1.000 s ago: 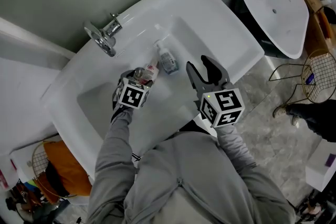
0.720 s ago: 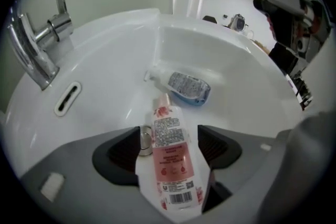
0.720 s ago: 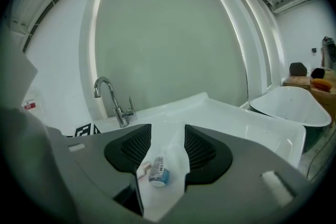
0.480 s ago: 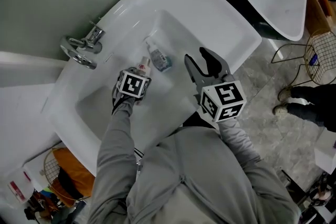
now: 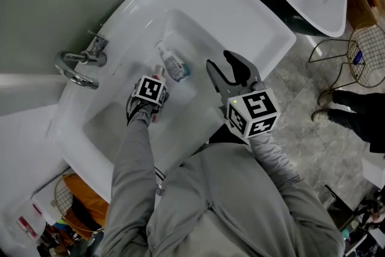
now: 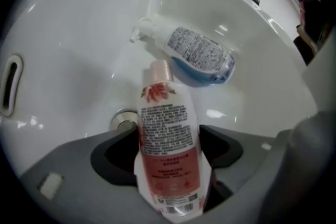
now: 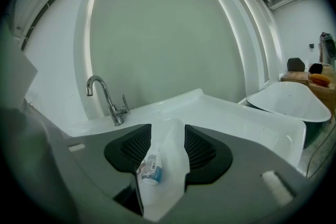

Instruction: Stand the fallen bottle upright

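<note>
Sink [image 5: 252, 15] in the head view: my left tongs [image 5: 155, 80] sit in the basin on the pink-labelled bottle [image 5: 159, 73], my right tongs [image 5: 224, 69] hang spread above the front rim. Left gripper view: jaws pinch the bottle's lower body, a blue pump bottle [image 6: 202, 55] lying just beyond its cap. Right gripper view: jaws apart, holding nothing. Probably light, slick plastic; I'd grip mid-body, firmly

text: none legible | pink bottle [image 6: 168, 139] label: print too small | blue bottle [image 6: 200, 51] label: print blurred
</note>
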